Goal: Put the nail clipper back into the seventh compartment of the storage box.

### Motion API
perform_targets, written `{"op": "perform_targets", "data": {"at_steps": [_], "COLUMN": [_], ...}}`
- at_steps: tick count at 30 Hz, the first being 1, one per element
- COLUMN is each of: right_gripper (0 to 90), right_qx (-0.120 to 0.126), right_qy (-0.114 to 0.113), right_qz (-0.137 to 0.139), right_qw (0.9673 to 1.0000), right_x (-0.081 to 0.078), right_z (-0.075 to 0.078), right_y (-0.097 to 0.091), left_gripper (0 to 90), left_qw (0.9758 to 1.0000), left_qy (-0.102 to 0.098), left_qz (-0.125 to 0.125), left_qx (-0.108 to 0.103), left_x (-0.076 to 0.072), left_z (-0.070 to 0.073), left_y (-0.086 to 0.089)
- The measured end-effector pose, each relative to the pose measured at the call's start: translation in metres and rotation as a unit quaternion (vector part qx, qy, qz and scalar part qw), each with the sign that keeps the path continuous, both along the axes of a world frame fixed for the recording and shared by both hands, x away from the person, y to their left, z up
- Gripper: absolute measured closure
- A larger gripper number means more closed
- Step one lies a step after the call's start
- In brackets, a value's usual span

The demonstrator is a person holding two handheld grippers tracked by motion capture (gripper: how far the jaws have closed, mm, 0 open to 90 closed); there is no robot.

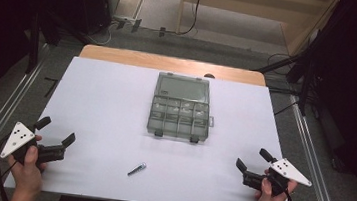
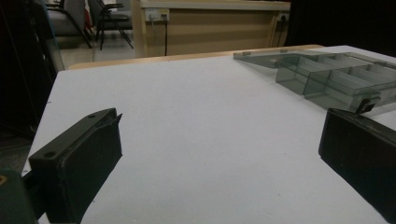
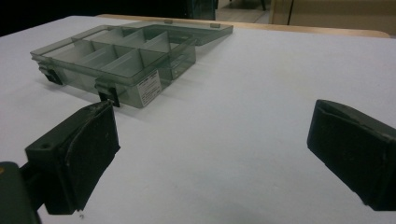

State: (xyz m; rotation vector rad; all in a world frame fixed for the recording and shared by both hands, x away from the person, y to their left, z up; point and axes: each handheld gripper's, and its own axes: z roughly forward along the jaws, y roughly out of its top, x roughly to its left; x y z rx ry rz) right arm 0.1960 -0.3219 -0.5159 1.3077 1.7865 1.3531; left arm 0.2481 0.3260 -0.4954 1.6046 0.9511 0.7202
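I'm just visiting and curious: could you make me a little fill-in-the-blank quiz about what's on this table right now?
1. The lid of the clear compartment box is ____.
2. The small screw lies on the white table, ____ the box.
3. The left gripper and right gripper both have their jaws ____.

Missing words: open; outside; open

Left gripper: black body, two black blocky jaws, a round hole in the top of one jaw, grey three-cornered plate with dark dots at its 9 o'clock, black cable trailing toward 6 o'clock. Right gripper: same black build, same grey plate at its 3 o'clock, black cable looping by the wrist. Both hands bare, no sleeves visible.
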Motion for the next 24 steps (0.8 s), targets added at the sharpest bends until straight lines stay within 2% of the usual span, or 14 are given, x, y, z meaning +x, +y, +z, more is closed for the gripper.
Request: {"op": "perform_targets", "data": {"at_steps": [5,9,14,16,19,23,24], "right_gripper": [2.5,2.5,2.7,3.1,3.9,4.5,4.6], "right_qx": [0.004,0.001,-0.008,-0.012,-0.024,-0.029,-0.029], "right_qy": [0.001,0.0,-0.002,-0.001,0.004,0.005,0.004], "right_qz": [0.014,0.031,0.056,0.059,0.084,0.102,0.115], "right_qw": [0.9999,0.9995,0.9984,0.9982,0.9962,0.9943,0.9929], "right_x": [0.003,0.009,0.017,0.018,0.024,0.028,0.03], "right_z": [0.003,0.011,0.022,0.024,0.029,0.033,0.037], "right_y": [0.003,0.011,0.02,0.023,0.033,0.04,0.045], "left_gripper": [0.0,0.0,0.0,0.0,0.0,0.0,0.0], "left_qw": [1.0,0.9999,0.9993,0.9993,0.9993,0.9994,0.9994], "left_qy": [0.001,0.001,0.001,0.0,0.0,0.001,0.002], "left_qz": [0.008,0.011,0.036,0.038,0.037,0.034,0.033], "left_qx": [-0.003,-0.007,-0.007,-0.004,0.0,0.003,0.008], "left_x": [0.0,-0.001,0.0,0.0,0.0,0.0,0.0], "left_z": [0.0,0.0,0.0,0.0,0.0,0.0,0.0], "left_y": [0.001,0.002,0.002,0.001,0.0,0.0,-0.002]}}
